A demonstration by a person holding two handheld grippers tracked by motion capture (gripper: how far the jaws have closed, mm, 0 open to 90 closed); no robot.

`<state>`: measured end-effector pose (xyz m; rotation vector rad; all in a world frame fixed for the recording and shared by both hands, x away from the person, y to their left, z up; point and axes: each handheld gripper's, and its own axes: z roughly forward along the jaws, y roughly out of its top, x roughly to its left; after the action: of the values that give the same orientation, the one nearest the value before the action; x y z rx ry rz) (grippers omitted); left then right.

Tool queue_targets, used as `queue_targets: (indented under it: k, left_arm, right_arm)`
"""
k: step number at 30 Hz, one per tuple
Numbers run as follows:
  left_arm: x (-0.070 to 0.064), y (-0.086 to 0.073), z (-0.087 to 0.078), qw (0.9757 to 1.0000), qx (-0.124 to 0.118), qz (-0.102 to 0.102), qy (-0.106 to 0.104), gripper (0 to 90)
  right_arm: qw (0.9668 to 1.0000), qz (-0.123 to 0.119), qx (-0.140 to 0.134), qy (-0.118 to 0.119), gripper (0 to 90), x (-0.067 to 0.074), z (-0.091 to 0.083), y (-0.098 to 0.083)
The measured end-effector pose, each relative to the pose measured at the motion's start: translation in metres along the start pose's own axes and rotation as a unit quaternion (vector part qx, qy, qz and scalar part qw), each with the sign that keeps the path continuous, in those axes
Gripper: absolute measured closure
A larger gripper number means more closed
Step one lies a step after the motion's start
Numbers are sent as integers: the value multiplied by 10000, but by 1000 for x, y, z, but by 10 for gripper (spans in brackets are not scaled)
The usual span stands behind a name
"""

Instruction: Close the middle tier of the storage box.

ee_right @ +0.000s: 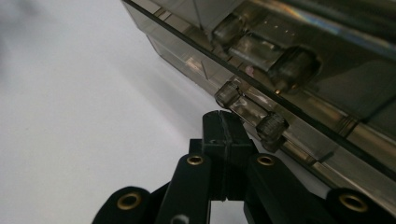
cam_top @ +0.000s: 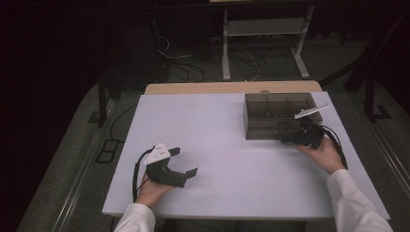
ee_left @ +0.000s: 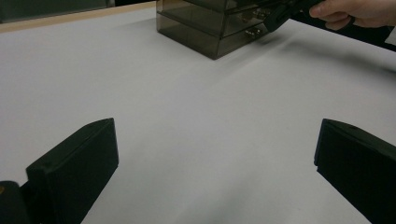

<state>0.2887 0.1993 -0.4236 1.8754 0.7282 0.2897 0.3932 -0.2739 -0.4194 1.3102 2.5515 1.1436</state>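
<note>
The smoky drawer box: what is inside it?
Inside the smoky drawer box, upright dividers show through the top. The tinted walls hide whether the drawers hold anything.

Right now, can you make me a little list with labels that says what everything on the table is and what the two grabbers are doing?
table: white top
box: smoky see-through drawer box, far right of the table
drawer handle: clear bar on the lower drawer front
right gripper: jaws shut together, tips right at the lower handle; contact unclear
left gripper: jaws wide open, nothing between them, near the table's front left
</note>
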Motion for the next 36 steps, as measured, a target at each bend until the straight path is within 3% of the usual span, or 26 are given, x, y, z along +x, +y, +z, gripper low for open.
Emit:
queue_targets:
  k: [10, 23, 29, 36]
  left_arm:
    - [0, 0, -1, 10000, 3, 0, 3, 0]
    - [-1, 1, -1, 10000, -20, 0, -15, 0]
    - [-2, 1, -2, 10000, -32, 9, -36, 0]
    - [-3, 1, -2, 10000, -47, 27, -53, 0]
  right_arm:
    - [9999, 110, -103, 38, 886, -4, 1, 0]
    - [9996, 134, -183, 179, 799, 6, -1, -5]
    - [9990, 226, -331, 210, 658, 10, -8, -13]
    - [9978, 189, -599, 214, 379, 20, -18, -19]
